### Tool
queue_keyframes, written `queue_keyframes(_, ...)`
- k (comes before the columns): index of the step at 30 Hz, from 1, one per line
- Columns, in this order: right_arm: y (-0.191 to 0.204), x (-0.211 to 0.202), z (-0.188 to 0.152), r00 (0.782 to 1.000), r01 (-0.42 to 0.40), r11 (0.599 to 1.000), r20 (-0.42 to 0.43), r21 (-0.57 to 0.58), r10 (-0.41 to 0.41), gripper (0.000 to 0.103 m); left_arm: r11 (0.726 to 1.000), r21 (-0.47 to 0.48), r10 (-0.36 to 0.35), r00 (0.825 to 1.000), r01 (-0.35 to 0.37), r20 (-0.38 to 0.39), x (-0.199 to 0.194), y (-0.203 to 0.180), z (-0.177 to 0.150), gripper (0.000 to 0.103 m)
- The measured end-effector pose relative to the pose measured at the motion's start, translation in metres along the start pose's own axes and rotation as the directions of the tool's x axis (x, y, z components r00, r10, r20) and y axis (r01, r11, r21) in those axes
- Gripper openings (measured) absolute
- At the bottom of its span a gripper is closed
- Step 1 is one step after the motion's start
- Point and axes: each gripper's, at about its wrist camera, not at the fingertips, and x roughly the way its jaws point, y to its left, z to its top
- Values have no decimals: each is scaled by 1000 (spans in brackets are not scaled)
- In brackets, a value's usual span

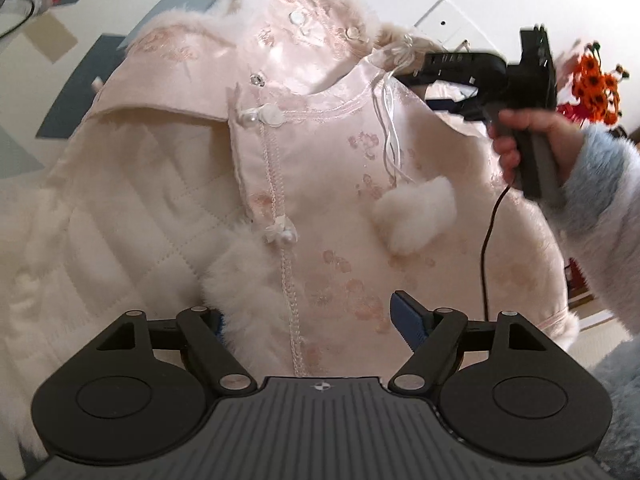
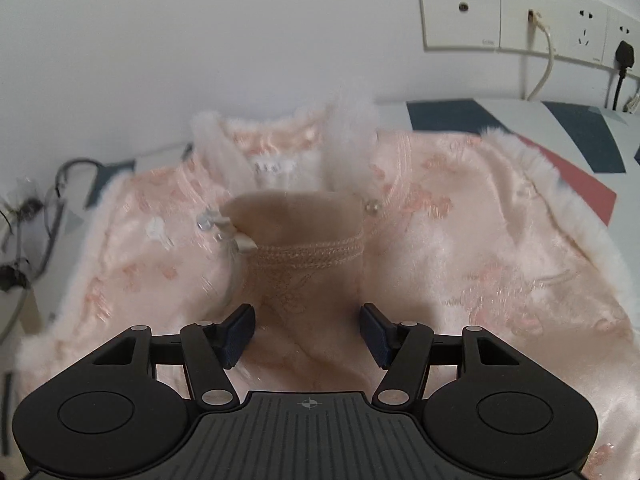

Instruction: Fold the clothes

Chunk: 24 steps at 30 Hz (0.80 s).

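A pale pink satin jacket [image 1: 320,168] with white fur trim, pearl buttons and a white pompom [image 1: 416,216] lies spread on the patterned sheet; its left front panel is folded back, showing quilted white lining [image 1: 120,232]. My left gripper [image 1: 316,320] is open over the jacket's lower front, its left finger sunk in the fur trim. My right gripper [image 1: 404,60] reaches the jacket's collar from the right. In the right wrist view the right gripper [image 2: 308,340] has its jaws apart around a raised fold of pink fabric [image 2: 304,240] near the collar; whether it grips is unclear.
A patterned sheet [image 1: 80,60] in grey, blue and beige lies under the jacket. Wall sockets [image 2: 520,12] with plugged cables are on the white wall behind. Orange artificial flowers [image 1: 596,84] stand at the right. Cables [image 2: 28,232] lie at the left edge.
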Motion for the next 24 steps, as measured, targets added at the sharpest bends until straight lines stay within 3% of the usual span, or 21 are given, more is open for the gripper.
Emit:
queue_keyframes(2,1,-9,5,999,16,1000,52,8,-16,55,1000,23,21,1000,-21,2,2,-4,-2,76)
queue_keyframes(3,1,-15,8,996,25,1000,86,8,-26,55,999,32,28,1000,-28,1,3,-6,-2,69)
queue_keyframes(4,2,-21,11,994,24,1000,108,3,-24,55,999,41,37,999,-37,-1,3,-8,-3,59)
queue_keyframes(5,4,-27,15,991,20,1000,130,-4,-19,55,998,49,47,999,-46,-10,4,-9,-3,33)
queue_keyframes(6,9,-35,16,989,7,1000,149,-18,-4,55,997,56,62,998,-61,-21,6,-11,-3,14)
queue_keyframes(7,15,-41,17,987,-11,999,158,-45,18,56,995,65,77,997,-76,-26,6,-11,-4,10)
queue_keyframes(10,39,-49,12,986,-82,985,130,-149,102,63,989,118,91,996,-92,15,-3,-20,-8,10)
queue_keyframes(12,56,-43,-1,986,-154,971,40,-181,164,63,983,153,88,995,-96,55,-12,-27,-8,10)
queue_keyframes(17,101,-25,-36,948,-307,926,-152,-218,279,64,974,175,129,988,-142,83,-19,-32,-9,10)
queue_keyframes(21,128,-14,-48,950,-273,949,-200,-158,240,65,969,141,197,979,-203,57,-5,-28,-7,10)
queue_keyframes(24,138,-3,-52,934,-259,965,-265,-36,240,65,944,221,236,969,-245,66,4,-42,-8,10)
